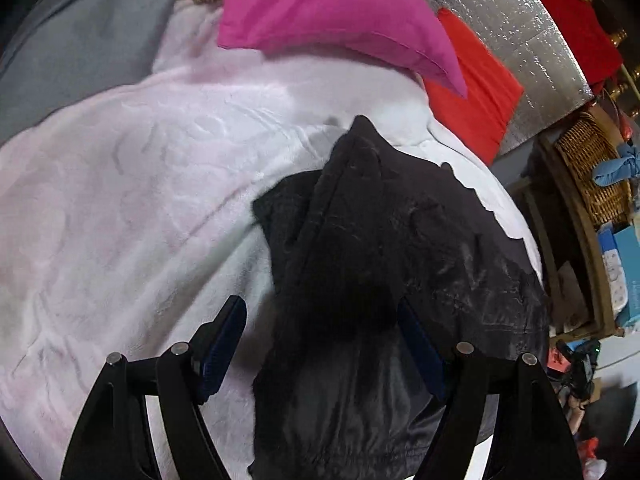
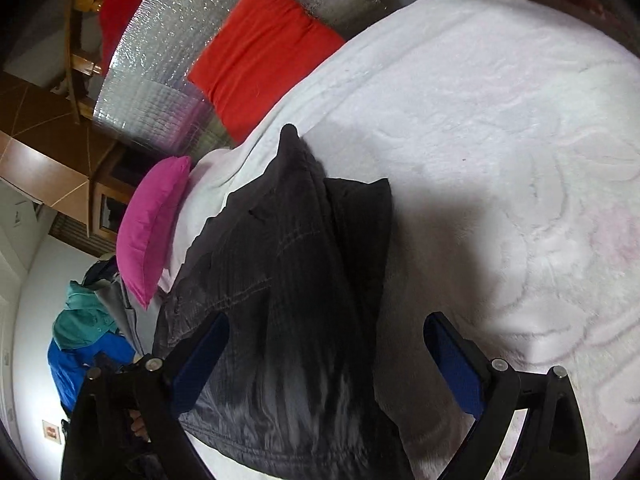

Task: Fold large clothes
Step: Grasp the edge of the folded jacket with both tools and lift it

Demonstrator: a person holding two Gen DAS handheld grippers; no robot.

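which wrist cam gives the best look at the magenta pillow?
Left wrist: the magenta pillow fills the top of frame, its face and seam visible, lying on the white blanket. In the right wrist view, it is smaller and seen edge-on.

No text, label, brand or number can be read anywhere.
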